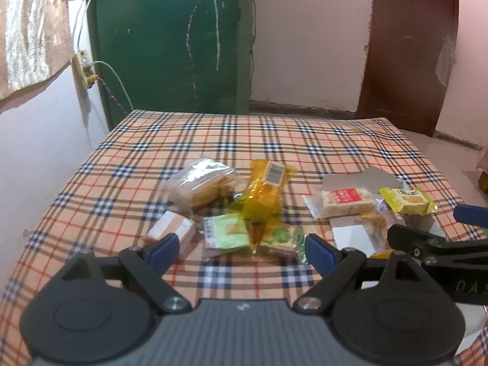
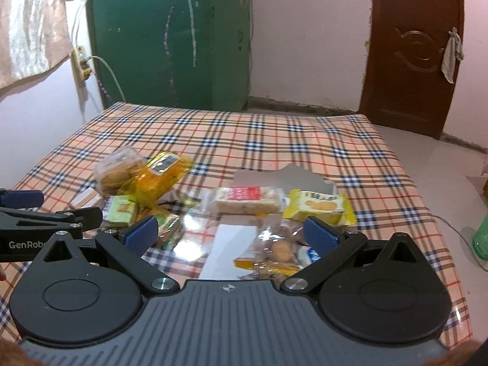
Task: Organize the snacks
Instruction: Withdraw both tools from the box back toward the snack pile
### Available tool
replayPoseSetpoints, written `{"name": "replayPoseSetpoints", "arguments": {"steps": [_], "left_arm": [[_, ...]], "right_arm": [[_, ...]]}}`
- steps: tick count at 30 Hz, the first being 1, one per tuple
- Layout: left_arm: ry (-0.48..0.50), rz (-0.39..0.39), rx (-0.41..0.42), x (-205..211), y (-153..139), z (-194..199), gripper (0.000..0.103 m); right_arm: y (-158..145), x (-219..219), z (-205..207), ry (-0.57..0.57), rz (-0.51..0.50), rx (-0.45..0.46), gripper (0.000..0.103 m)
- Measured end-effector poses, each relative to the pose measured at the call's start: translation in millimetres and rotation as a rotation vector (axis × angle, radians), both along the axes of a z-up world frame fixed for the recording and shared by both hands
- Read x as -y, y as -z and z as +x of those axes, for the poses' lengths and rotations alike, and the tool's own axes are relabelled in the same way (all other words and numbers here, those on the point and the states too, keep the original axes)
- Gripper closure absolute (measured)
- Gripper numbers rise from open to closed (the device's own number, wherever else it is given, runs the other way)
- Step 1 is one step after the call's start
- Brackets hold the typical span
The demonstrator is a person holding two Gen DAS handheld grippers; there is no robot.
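Both claws wide and empty — left claw [image 1: 238, 248] over the green packets [image 1: 227, 231] in the loose pile mid-bench [image 1: 274, 128], right claw [image 2: 230, 233] above the box's clear biscuit bag [image 2: 279, 248] — drop square, pinch one packet only.

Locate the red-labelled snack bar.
The red-labelled bar lies right of centre on the checked cloth, just left of the yellow biscuit packet, in front of grey card.
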State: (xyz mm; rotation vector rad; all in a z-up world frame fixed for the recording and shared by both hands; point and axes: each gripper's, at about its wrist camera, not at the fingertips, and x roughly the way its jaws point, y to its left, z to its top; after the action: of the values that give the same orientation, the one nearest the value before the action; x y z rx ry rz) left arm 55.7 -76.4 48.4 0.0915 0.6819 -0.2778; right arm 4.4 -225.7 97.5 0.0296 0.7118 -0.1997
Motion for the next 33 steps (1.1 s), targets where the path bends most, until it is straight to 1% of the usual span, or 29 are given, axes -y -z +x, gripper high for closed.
{"name": "replayPoseSetpoints", "arguments": {"steps": [7,15,24,28,33], "left_arm": [[-0.025,0.003,-0.001,-17,6,-1,0.014],[-0.046,-0.004,-0.003,-34,12,-1,0.014],[-0.063,-0.019,-0.02,-49,23,2,0.014],[-0.066,-0.011,-0.026,-52,29,4,0.014],[-0.081,0.018,-0.029,-58,39,15,0.014]], "right_arm": [[12,-25,6,-0.042,0.007,-0.012,0.0],[22,-39,15,-0.074,0.018,-0.02,0.0],[36,-46,24,-0.107,0.024,-0.037,0.0],[42,-48,28,-0.121,0.028,-0.045,0.0],[47,-49,32,-0.124,0.031,-0.047,0.0]]}}
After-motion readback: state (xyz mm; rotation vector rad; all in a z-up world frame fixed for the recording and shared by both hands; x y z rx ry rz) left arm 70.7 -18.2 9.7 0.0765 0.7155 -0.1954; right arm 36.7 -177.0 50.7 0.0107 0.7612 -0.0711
